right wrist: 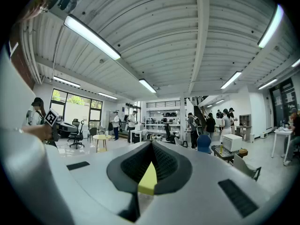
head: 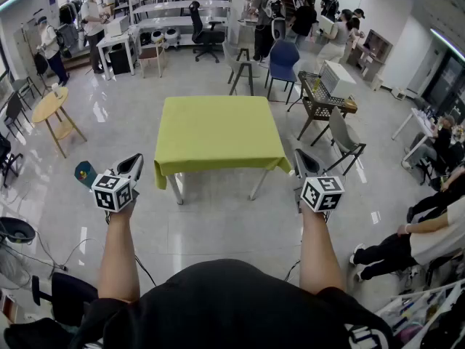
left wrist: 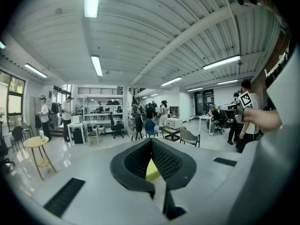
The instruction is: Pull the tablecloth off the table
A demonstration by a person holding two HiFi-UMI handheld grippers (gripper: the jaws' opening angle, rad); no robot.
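A yellow-green tablecloth (head: 218, 133) covers a small square table in the middle of the head view, its edges hanging over the sides. My left gripper (head: 134, 164) is held just off the table's near left corner, apart from the cloth. My right gripper (head: 301, 158) is held just off the near right corner, also apart. Both are shut with nothing in them. In the left gripper view the jaws (left wrist: 151, 142) meet at the tips, and a sliver of the yellow cloth (left wrist: 152, 171) shows beyond them. The right gripper view shows the same: closed jaws (right wrist: 151, 144), yellow cloth (right wrist: 148, 179) behind.
A round wooden table (head: 51, 107) stands at the left. A blue chair (head: 282, 60), a wire cart with a white box (head: 327, 93) and a grey chair (head: 341, 137) stand behind and right of the table. People sit at the right edge; cables lie near my feet.
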